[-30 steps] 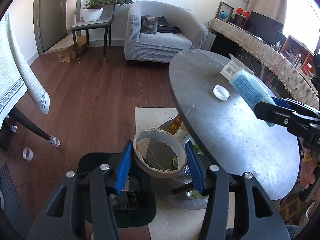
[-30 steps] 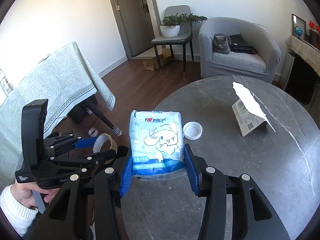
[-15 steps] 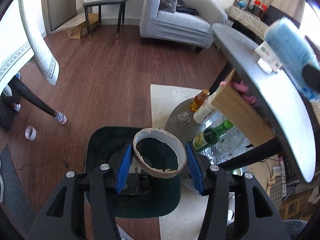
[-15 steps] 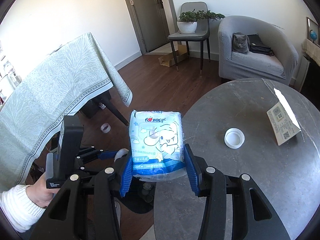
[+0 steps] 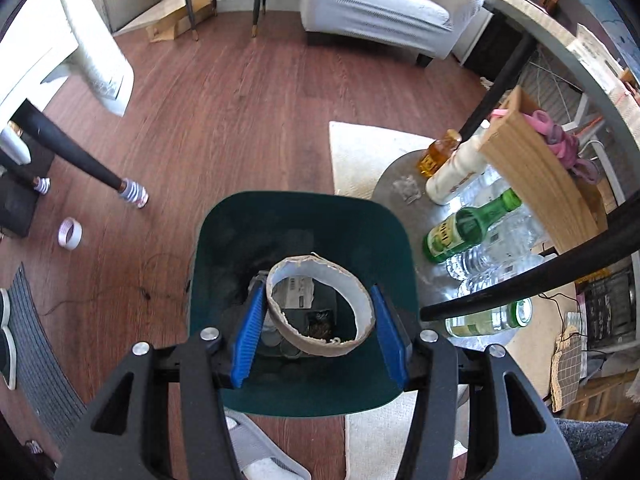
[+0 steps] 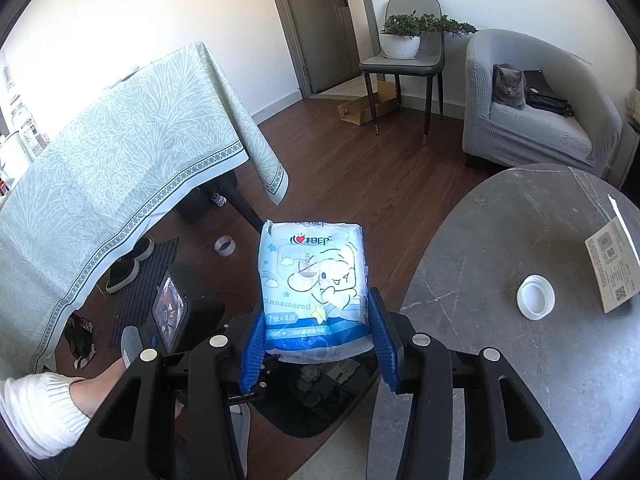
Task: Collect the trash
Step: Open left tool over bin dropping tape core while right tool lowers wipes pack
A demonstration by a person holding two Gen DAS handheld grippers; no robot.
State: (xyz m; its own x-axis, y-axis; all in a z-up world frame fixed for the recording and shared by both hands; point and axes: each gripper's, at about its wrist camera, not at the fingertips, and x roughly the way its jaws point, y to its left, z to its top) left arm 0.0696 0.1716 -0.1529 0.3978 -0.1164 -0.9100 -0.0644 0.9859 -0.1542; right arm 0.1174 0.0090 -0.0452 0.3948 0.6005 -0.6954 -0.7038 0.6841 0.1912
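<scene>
Two pieces of trash are in my grip and neither has been let go, so I judge the job about half done. The dark green bin point(image 5: 304, 240) sits open on the wood floor beside the round grey table point(image 6: 520, 360), and some scraps already lie at its bottom. My left gripper point(image 5: 320, 320) hangs right over the bin's mouth, its blue pads pressed against the two sides of a spent cardboard tape ring point(image 5: 320, 304); the ring is brown outside, pale inside, with a ragged torn edge. Releasing it there looks like the next move.

My right gripper point(image 6: 316, 344) is closed on a tissue pack point(image 6: 314, 280), held by its lower end and standing upright just off the table's edge, above the floor and short of the bin (part of the bin shows under the fingers). The pack is soft plastic, white and blue with a cartoon print, a little crumpled at the top.

Left to gather, as far as I can see: a white cap point(image 6: 535, 297) on the table near a folded printed card point(image 6: 612, 264), which may not be trash, and a small tape roll point(image 6: 225, 245) on the floor near the cloth-covered table.
</scene>
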